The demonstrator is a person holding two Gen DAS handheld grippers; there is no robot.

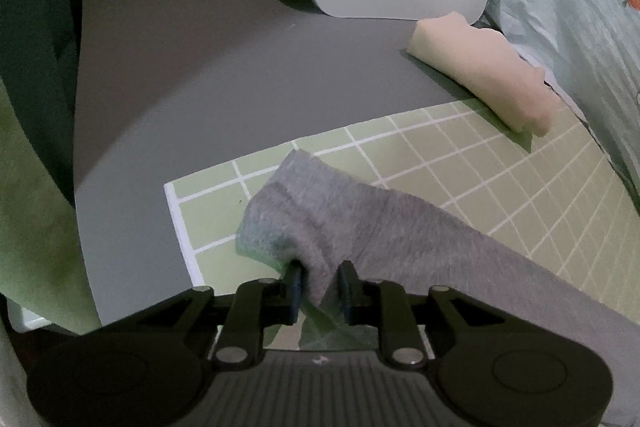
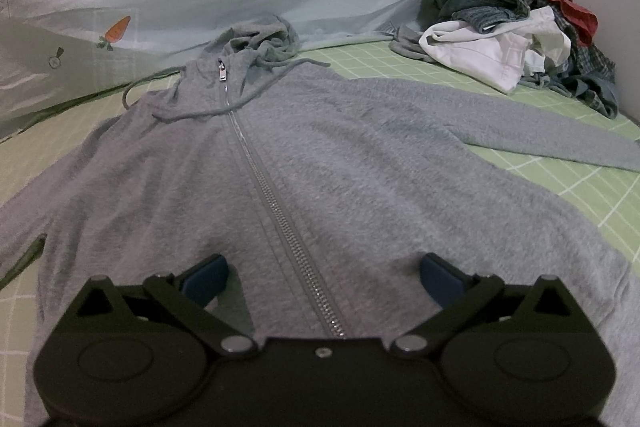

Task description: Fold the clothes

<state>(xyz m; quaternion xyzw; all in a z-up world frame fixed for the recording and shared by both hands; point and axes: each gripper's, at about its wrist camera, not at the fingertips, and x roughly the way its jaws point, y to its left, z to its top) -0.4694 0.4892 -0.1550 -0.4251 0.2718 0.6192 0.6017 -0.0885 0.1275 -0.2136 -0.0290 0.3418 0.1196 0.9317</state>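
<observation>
Two grippers | left gripper (image 1: 319,283) pinches sleeve cuff (image 1: 280,211) | right gripper (image 2: 324,277) spread wide over grey hoodie (image 2: 320,167), flat on bed (image 2: 592,195) | risk: thin pinch slips, sleeve drops crooked.

Grey hoodie (image 2: 340,163): soft fuzzy knit cloth, shiny metal zip (image 2: 276,215). Tongs (image 2: 324,279): matt black plastic.

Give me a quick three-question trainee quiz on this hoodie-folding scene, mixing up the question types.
1. True or false: the left gripper is shut on the grey hoodie's sleeve.
2. The right gripper is: A) open above the zipper B) shut on the drawstring C) out of view.
3. Fill in: the unfolded clothes pile lies on the green ____ sheet.

Key: 1 true; 2 A; 3 checked.
</observation>
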